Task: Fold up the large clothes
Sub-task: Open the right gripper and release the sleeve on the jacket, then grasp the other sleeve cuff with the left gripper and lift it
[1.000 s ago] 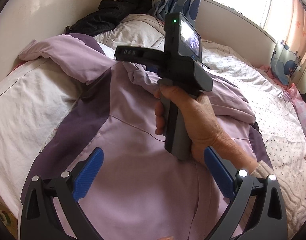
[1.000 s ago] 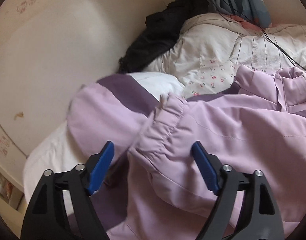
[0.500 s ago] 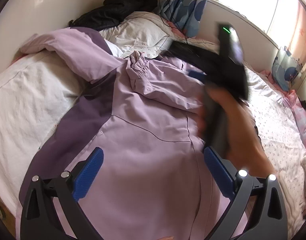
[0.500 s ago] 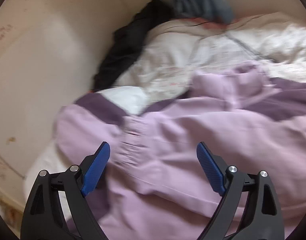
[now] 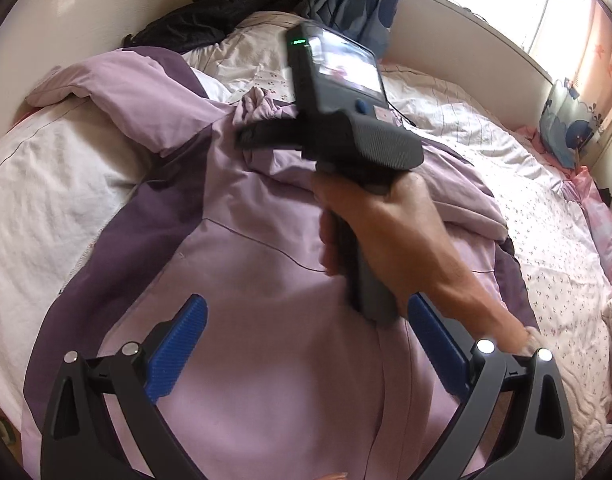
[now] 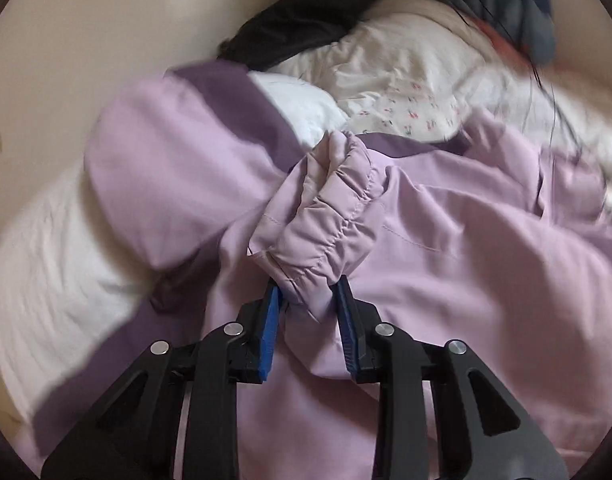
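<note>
— Where's the jacket (image 5: 266, 320)?

— Spread across the bed (image 5: 54, 184), one sleeve folded in over its middle.

— And the right gripper (image 6: 308, 312)?

— Tilted down at that sleeve's cuff (image 6: 330, 224). Its fingers (image 6: 271, 320) have just been closing and now pinch the gathered cuff between them. The right hand (image 5: 390, 232) wraps the handle from behind.

— The left gripper (image 5: 306, 344)?

— Hanging over the jacket's lower half, angled down, fingers (image 5: 178, 348) spread wide with nothing between them.
</note>
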`<state>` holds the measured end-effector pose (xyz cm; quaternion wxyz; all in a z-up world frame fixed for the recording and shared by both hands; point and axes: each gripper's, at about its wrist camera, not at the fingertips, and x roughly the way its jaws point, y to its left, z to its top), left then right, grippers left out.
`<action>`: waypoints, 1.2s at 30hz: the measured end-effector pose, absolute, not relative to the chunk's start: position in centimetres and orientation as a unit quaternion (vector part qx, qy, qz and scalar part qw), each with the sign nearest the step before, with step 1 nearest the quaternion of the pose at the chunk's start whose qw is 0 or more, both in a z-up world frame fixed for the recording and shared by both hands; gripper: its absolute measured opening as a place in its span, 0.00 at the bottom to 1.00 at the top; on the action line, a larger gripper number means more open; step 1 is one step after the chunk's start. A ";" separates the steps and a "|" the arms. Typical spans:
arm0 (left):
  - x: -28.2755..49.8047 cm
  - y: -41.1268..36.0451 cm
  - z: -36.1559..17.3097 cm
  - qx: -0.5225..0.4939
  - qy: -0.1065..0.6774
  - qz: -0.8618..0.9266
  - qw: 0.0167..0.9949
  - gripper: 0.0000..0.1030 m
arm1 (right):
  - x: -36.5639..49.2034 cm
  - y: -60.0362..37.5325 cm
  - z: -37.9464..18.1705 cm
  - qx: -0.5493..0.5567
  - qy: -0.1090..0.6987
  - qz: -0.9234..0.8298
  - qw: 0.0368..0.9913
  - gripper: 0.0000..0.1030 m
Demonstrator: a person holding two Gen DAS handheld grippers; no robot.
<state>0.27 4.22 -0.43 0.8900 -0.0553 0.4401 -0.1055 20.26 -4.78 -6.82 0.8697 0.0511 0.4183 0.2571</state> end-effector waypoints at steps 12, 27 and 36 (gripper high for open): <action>0.3 6.6 0.2 -0.112 0.440 -0.104 0.885 0.94 | 22.4 -6.7 -2.4 0.171 0.318 0.253 0.897 0.22; 0.7 6.1 -0.3 -0.095 0.444 -0.093 0.886 0.94 | 17.0 -19.7 -3.6 0.125 0.333 0.015 0.934 0.72; 0.7 4.5 -0.8 -0.065 0.441 -0.098 0.889 0.94 | 15.5 -22.6 -3.0 0.111 0.361 0.009 0.926 0.87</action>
